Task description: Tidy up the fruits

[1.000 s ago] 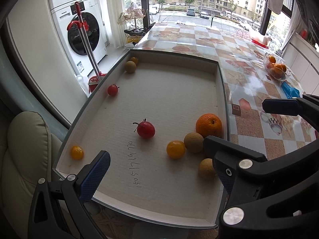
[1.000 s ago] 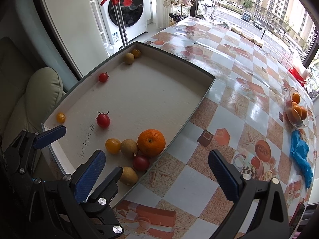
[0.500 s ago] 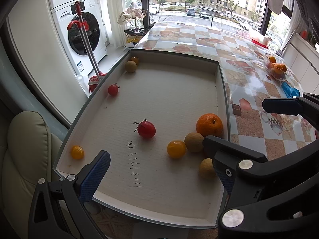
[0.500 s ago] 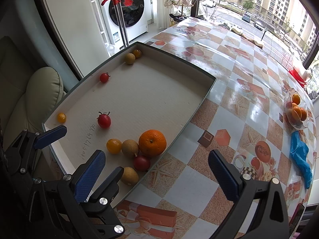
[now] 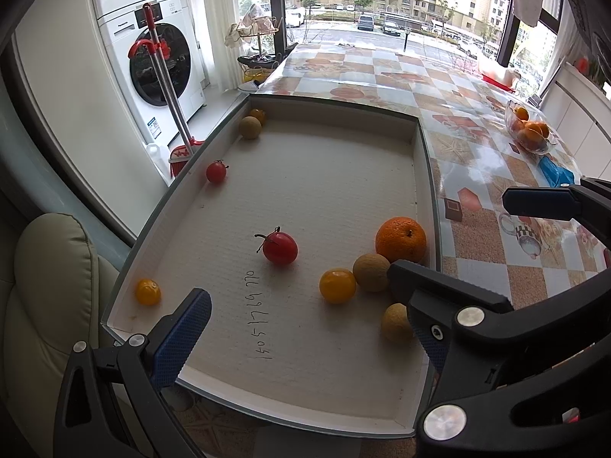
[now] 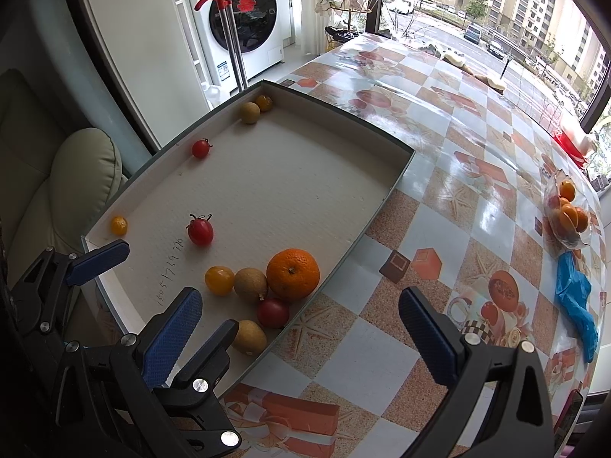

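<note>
Cardboard tray point(image 5: 424, 175) on the checkered table point(image 6: 439, 229), holding scattered fruit: an orange point(image 5: 401, 239) against the right wall, touching a brown round fruit point(image 5: 371, 271), with a yellow tomato point(image 5: 337, 285) just beside that. Behind them, seen only from the right wrist, a dark red tomato point(image 6: 272, 312) and, near it, a second brown fruit point(image 5: 395, 327). Alone mid-tray, a red stemmed tomato point(image 5: 280, 248). Against the left wall, a small yellow tomato point(image 5: 148, 292) and another red tomato point(image 5: 216, 171). In the far corner, a third brown fruit point(image 5: 250, 127) next to a small orange one point(image 5: 258, 115).

Left gripper point(image 5: 305, 339) hovering over the tray's near end, jaws spread wide and empty. Right gripper point(image 6: 301, 337) likewise agape, holding nothing, straddling the tray's right wall. Glass bowl of oranges point(image 6: 569, 213) well apart on the far right, probably the destination.

Likely troubles from here:
- Round fruit rolling off at a glancing touch, since the cluster is packed tight; reaching for one probably nudges its neighbours.
- Squashing a soft tomato by closing too hard.
- Catching a finger on the tray wall when going for the orange, shifting the light tray.
- Collision between the two grippers, both crowded at the same corner.
- Dropping fruit over the long carry to the bowl.
</note>
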The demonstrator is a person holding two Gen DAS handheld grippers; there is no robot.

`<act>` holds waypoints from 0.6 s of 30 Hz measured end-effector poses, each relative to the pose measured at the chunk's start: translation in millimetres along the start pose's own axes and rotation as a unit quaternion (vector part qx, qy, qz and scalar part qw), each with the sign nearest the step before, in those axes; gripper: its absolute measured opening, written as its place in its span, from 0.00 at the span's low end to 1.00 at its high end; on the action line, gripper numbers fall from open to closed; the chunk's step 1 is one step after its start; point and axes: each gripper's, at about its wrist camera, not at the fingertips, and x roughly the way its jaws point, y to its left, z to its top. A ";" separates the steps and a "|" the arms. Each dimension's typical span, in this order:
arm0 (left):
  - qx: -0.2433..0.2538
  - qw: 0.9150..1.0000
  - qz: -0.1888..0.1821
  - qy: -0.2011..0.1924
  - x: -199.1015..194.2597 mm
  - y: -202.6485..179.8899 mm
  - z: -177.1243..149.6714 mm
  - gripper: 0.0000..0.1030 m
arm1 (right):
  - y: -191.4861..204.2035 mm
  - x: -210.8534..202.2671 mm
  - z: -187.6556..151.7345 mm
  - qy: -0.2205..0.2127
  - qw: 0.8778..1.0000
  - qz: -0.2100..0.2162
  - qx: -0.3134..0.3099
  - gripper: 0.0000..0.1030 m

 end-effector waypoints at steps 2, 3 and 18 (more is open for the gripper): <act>0.001 1.000 0.001 0.000 0.2 0.0 -0.5 1.00 | 0.0 -0.1 0.0 0.000 1.000 0.000 -0.001 1.00; 0.002 1.000 0.002 0.000 0.5 -0.2 -0.9 1.00 | 0.0 0.0 0.0 0.000 1.000 0.000 0.000 1.00; 0.002 1.000 0.010 0.000 1.7 -1.8 -1.6 1.00 | -1.0 0.0 -0.6 0.000 1.000 0.001 0.001 1.00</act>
